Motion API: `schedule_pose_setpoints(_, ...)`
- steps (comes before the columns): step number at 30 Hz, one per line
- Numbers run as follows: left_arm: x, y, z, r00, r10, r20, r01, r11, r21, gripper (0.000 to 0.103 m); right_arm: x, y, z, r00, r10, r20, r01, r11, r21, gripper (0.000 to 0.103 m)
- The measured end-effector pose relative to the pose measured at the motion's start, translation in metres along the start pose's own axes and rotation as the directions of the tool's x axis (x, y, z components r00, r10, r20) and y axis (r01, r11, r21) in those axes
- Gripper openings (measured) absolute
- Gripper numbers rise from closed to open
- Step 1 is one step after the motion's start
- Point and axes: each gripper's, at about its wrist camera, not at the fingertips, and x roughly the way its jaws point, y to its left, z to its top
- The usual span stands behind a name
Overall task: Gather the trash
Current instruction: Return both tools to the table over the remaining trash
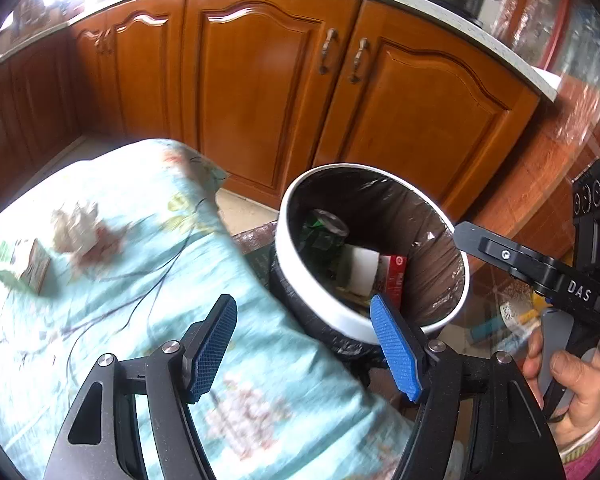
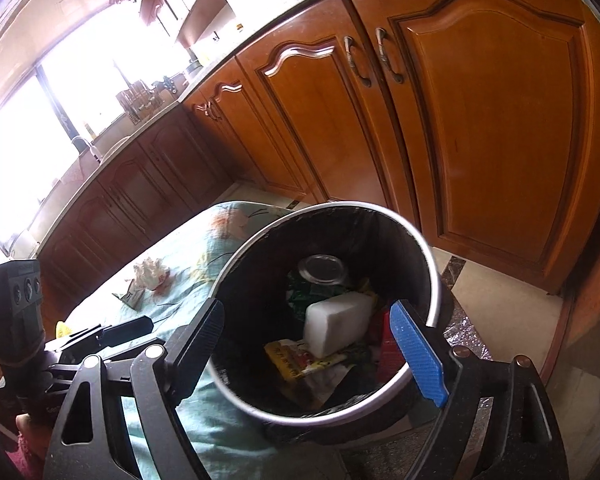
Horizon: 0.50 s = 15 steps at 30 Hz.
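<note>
The left gripper hangs with its blue-padded jaws parted and nothing between them, over the near edge of the pale turquoise floral tablecloth. The right gripper, also wide apart and empty, hovers above the round white-rimmed waste bin with its black liner, which stands on the floor just beside the table's corner and already holds a white block, a can and wrappers. Judged from this, a drop is done and the next pickup begins: the left gripper must travel toward the far left edge, where a crumpled white paper wad and a small green carton lie. "DAS" is readable on the right gripper's arm; the printing on the wrappers is illegible.
</note>
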Motion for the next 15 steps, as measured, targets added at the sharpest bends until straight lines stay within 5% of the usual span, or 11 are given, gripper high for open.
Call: schedule_pose_setpoints(15, -0.074, 0.1, -0.056, 0.992, 0.116, 0.05, -0.101, 0.964, -0.246, 0.069, 0.019, 0.091, -0.033, 0.99, 0.136, -0.036, -0.138, 0.988, -0.067, 0.089)
